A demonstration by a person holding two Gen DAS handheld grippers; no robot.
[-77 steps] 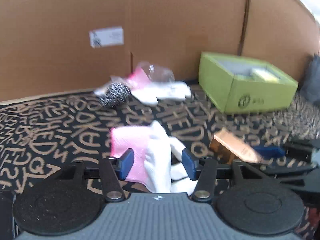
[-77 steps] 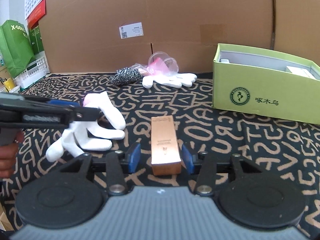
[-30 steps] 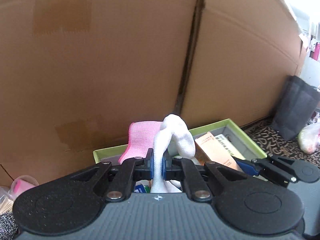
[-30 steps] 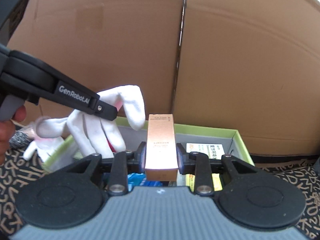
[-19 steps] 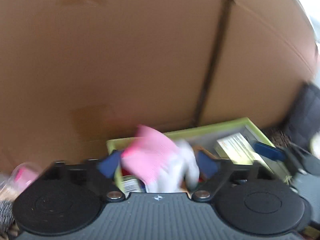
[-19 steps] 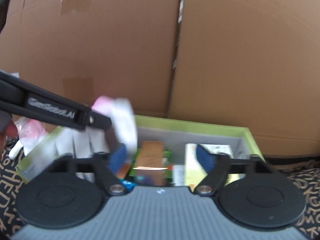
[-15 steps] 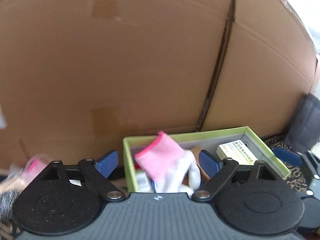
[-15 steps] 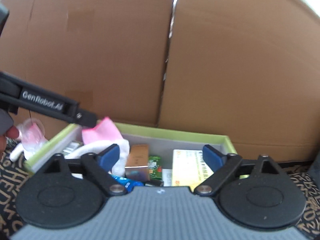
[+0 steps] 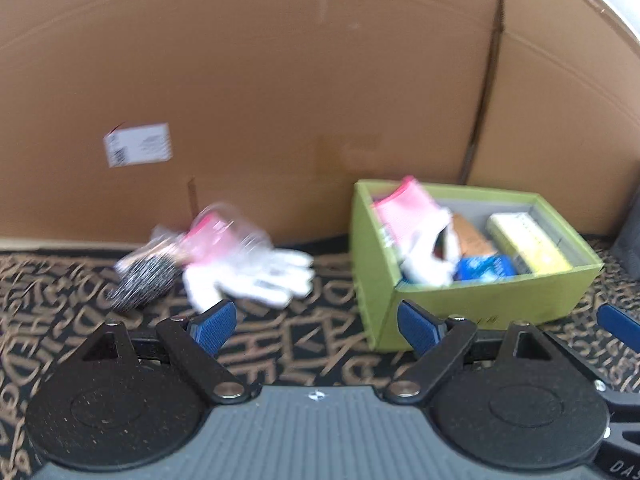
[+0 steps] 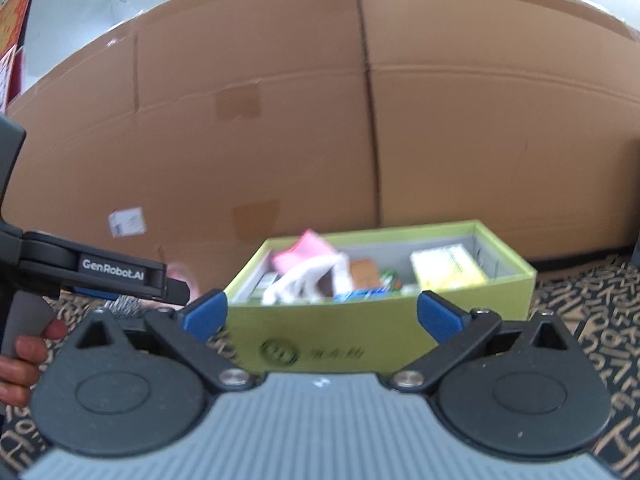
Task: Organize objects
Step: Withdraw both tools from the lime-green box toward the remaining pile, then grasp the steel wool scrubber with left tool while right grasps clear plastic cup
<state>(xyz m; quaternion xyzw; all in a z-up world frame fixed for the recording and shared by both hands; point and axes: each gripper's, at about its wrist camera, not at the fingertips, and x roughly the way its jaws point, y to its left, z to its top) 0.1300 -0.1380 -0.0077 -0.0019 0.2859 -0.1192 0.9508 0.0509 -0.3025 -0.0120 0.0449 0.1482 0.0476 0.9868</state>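
Brown cardboard walls [image 9: 280, 80] close off the far side of a black cloth with tan lettering [image 9: 312, 344]. At far left lie a blurred metal scouring pad [image 9: 140, 280], a crumpled clear wrapper with pink inside [image 9: 216, 232] and a white knit glove [image 9: 256, 276]. Left gripper [image 9: 316, 326] stands wide and empty, angled down at the cloth. To the right sits the green cardboard box [image 9: 480, 304], holding a white glove with pink cuff [image 9: 416, 224] and a copper carton [image 10: 364, 272]. Right gripper [image 10: 320, 314], nearly level before the box, is opening wide with nothing between its jaws.
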